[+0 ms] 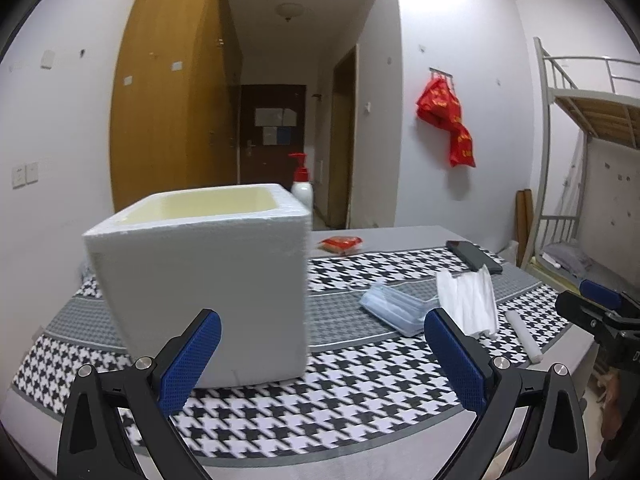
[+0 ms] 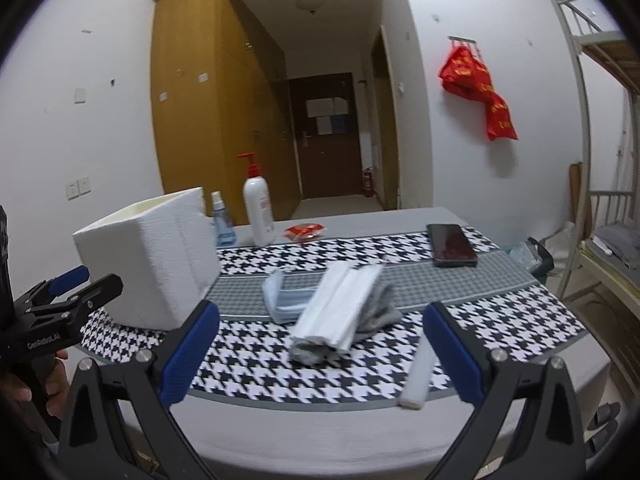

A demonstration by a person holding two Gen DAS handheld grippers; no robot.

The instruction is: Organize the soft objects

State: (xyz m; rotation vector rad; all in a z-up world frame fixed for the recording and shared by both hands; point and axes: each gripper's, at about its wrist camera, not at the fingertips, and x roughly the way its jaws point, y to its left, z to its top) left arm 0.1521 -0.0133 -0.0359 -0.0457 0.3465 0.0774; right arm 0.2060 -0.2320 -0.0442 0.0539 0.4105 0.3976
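Foam box (image 1: 208, 280): white, matt, grainy polystyrene look; smoother cream inner walls
Tablecloth (image 2: 360, 376): woven houndstooth cloth, matt
Folded white stack (image 2: 340, 312): soft paper or cloth, blurred
Face masks (image 1: 394, 308): pale blue, seemingly under clear glossy plastic
Phone (image 2: 452, 245): glossy black glass
Pump bottle (image 2: 258, 208): smooth white plastic
Gripper pads (image 2: 190, 354): blue, dimpled rubber look; black matt arms, metal bolts

Left tongs (image 2: 68, 288) body reads, seemingly, "GenRobot.AI"; nothing else legible.
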